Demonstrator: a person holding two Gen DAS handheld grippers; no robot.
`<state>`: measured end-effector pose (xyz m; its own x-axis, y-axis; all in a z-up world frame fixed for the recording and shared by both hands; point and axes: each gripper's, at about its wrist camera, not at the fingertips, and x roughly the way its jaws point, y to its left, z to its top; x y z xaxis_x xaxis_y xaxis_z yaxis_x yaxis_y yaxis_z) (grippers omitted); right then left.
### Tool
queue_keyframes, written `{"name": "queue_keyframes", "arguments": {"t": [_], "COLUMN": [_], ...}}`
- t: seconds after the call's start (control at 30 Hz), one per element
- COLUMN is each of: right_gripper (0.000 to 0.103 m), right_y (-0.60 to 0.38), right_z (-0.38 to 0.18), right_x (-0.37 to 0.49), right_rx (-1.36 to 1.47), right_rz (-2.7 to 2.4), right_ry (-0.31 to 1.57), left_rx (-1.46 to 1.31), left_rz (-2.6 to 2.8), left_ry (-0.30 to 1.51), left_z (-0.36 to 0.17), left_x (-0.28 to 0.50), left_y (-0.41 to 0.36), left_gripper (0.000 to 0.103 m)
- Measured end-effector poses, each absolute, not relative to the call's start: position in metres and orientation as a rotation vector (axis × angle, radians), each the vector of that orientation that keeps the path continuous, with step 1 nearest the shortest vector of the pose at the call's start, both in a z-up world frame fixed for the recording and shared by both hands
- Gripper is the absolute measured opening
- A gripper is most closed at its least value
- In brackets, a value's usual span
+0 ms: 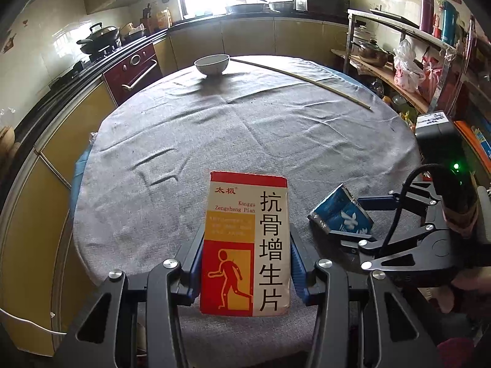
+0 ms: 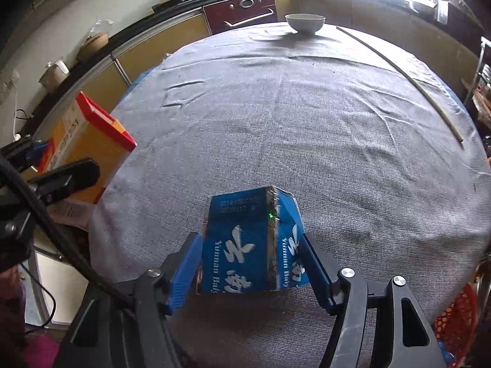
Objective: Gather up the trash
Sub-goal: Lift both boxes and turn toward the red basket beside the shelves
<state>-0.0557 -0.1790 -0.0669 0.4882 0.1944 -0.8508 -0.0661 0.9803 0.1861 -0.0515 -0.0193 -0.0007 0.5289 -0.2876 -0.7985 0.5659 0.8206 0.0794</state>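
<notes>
left hand-held gripper (image 1: 245, 263) is clamping the red-and-white medicine box (image 1: 245, 245) between its fingers, at the counter's (image 1: 214, 122) near edge | right hand-held gripper (image 2: 251, 263) is pinching the crumpled blue pack (image 2: 251, 242), near edge too

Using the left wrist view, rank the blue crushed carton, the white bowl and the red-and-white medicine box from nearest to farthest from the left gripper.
1. Red-and-white medicine box: held between the fingers of the left gripper.
2. Blue crushed carton: to the right, held in the right gripper.
3. White bowl: at the far edge of the table.
</notes>
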Motion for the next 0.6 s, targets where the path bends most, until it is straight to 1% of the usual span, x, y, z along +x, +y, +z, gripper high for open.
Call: {"name": "queue_keyframes", "arguments": {"t": [0.23,0.6], "right_gripper": [0.069,0.069], "right_y": [-0.178,-0.162], "right_z": [-0.067,-0.071], "right_x": [-0.056,-0.051], "right_rx": [0.205,0.141], "right_rz": [0.168,0.064], "right_ry": [1.048,1.034], "left_rx": [0.336,0.325], "left_rz": [-0.526,-0.524], "left_ry": [0.87,0.872], "left_z": [0.001,0.0], "left_x": [-0.054,-0.055], "left_y": [-0.014,-0.011], "left_gripper": [0.049,0.049]}}
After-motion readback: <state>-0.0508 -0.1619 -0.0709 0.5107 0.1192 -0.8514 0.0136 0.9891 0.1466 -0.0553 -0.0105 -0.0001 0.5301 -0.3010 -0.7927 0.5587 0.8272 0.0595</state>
